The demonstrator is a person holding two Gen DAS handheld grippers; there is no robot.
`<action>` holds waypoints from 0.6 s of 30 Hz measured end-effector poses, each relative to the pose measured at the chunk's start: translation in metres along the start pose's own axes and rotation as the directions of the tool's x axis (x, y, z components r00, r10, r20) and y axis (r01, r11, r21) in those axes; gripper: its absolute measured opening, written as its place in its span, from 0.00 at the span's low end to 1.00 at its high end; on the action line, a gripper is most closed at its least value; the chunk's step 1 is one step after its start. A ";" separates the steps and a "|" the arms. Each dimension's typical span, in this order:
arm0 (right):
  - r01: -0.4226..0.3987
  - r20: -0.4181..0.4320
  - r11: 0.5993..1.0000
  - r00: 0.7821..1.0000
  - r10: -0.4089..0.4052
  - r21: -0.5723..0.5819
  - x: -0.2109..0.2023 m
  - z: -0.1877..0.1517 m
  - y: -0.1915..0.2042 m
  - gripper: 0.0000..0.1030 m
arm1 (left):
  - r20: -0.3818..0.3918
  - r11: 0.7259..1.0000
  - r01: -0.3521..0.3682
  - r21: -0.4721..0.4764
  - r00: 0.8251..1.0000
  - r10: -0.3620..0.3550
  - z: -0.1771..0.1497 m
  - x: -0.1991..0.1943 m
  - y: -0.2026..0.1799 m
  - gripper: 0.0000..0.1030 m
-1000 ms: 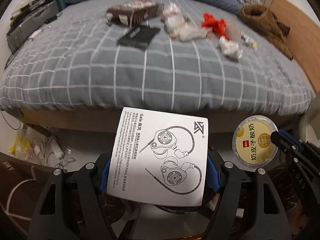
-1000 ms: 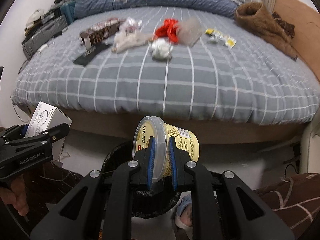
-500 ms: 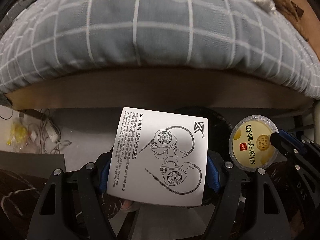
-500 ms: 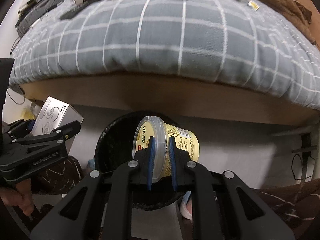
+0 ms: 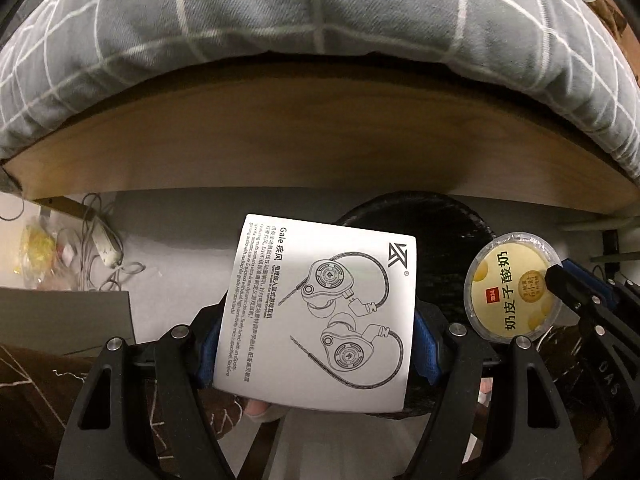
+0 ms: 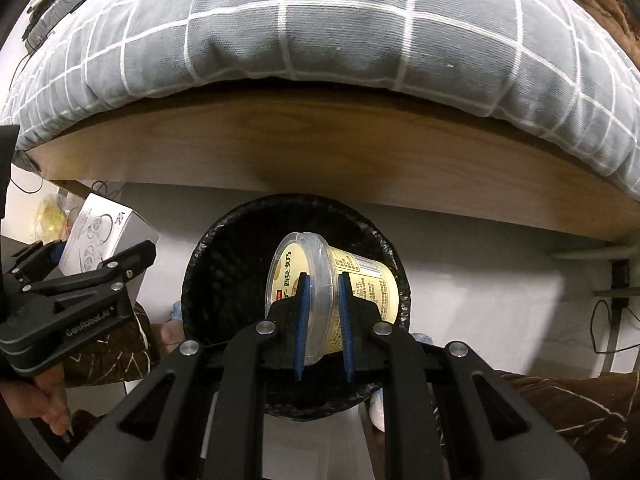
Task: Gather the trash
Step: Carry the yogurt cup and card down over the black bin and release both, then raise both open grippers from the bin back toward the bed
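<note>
My left gripper (image 5: 316, 344) is shut on a white earphone box (image 5: 316, 312) printed with a line drawing of earbuds. It holds the box above the near left rim of a black-lined trash bin (image 5: 444, 228). My right gripper (image 6: 323, 300) is shut on a yellow yogurt cup (image 6: 344, 288) with a clear lid, lying sideways right over the mouth of the bin (image 6: 208, 276). The cup (image 5: 514, 286) also shows at the right of the left wrist view, and the box (image 6: 102, 236) and left gripper (image 6: 80, 280) at the left of the right wrist view.
A wooden bed frame (image 6: 320, 148) with a grey checked mattress (image 6: 320, 24) overhangs just behind the bin. A power strip and cables (image 5: 104, 244) lie on the floor at the left beside yellow wrappers (image 5: 36, 248). Brown patterned trouser legs (image 6: 568, 412) are near both grippers.
Both grippers have dropped lower and closer to the bin with their loads. The bed top and its trash have left the view; the bin now fills more of both views.
</note>
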State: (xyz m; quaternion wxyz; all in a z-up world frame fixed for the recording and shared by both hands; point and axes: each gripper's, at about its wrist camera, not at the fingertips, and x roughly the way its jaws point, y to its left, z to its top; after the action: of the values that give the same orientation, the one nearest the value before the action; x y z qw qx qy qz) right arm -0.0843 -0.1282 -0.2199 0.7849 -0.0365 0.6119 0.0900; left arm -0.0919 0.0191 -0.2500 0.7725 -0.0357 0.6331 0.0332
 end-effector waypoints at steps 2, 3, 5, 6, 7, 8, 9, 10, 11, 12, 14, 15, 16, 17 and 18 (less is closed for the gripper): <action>-0.001 -0.007 1.000 1.000 0.001 -0.007 0.001 0.001 0.002 0.14 | -0.002 1.000 -0.002 0.003 1.000 0.002 0.000 0.001 0.000 0.69; 0.006 -0.011 1.000 1.000 -0.006 -0.012 0.003 0.001 0.003 0.15 | -0.001 1.000 -0.003 0.002 1.000 0.003 0.000 0.001 -0.001 0.69; 0.027 -0.017 0.999 0.999 -0.028 -0.019 0.005 0.000 0.003 0.24 | 0.000 1.000 -0.001 0.001 1.000 0.001 0.000 -0.002 -0.006 0.69; 0.035 -0.015 0.999 0.999 -0.035 -0.020 0.004 0.000 0.002 0.33 | 0.002 1.000 -0.001 0.003 1.000 0.001 0.000 -0.004 -0.009 0.69; 0.041 -0.008 0.999 0.999 -0.041 -0.018 0.003 0.000 0.000 0.39 | 0.004 1.000 -0.006 0.009 1.000 0.006 0.000 -0.004 -0.011 0.69; 0.047 0.003 0.999 0.999 -0.047 -0.019 0.001 0.001 -0.002 0.45 | 0.004 1.000 -0.007 0.013 1.000 0.007 0.000 -0.003 -0.014 0.69; 0.061 0.021 0.998 0.998 -0.060 -0.025 -0.002 0.001 -0.005 0.52 | 0.002 1.000 -0.007 0.018 1.000 0.007 0.000 -0.003 -0.017 0.69; 0.070 0.028 0.997 0.997 -0.070 -0.025 -0.003 0.002 -0.006 0.59 | -0.002 1.000 -0.008 0.021 1.000 0.008 0.000 -0.003 -0.020 0.69; 0.076 0.037 0.997 0.997 -0.075 -0.023 -0.004 0.002 -0.010 0.61 | -0.008 1.000 -0.002 0.023 1.000 0.002 0.000 -0.002 -0.023 0.69; 0.079 0.046 0.997 0.996 -0.078 -0.013 -0.006 0.002 -0.015 0.66 | -0.010 1.000 0.006 0.023 1.000 -0.006 0.001 -0.003 -0.026 0.69; 0.089 0.055 0.996 0.994 -0.089 0.003 -0.008 0.002 -0.025 0.72 | -0.007 1.000 0.007 0.031 1.000 -0.007 0.002 -0.004 -0.035 0.69; 0.095 0.066 0.995 0.993 -0.096 0.016 -0.011 0.001 -0.033 0.76 | -0.004 0.999 0.008 0.037 1.000 -0.008 0.002 -0.004 -0.039 0.69; 0.099 0.072 0.995 0.992 -0.101 0.025 -0.012 0.001 -0.039 0.80 | -0.002 0.999 0.007 0.049 1.000 -0.007 0.002 -0.002 -0.044 0.69; 0.102 0.078 0.994 0.991 -0.104 0.037 -0.014 0.000 -0.045 0.82 | -0.002 0.998 0.008 0.059 1.000 -0.008 0.002 -0.002 -0.048 0.69; 0.113 0.092 0.992 0.989 -0.117 0.050 -0.017 -0.002 -0.051 0.86 | -0.004 0.998 0.010 0.068 1.000 -0.010 0.002 -0.001 -0.053 0.69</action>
State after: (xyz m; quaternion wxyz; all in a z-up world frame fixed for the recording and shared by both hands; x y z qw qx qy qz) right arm -0.0802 -0.1801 -0.2069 0.8176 -0.0501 0.5727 0.0325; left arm -0.0853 -0.0332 -0.2484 0.7722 -0.0126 0.6352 0.0079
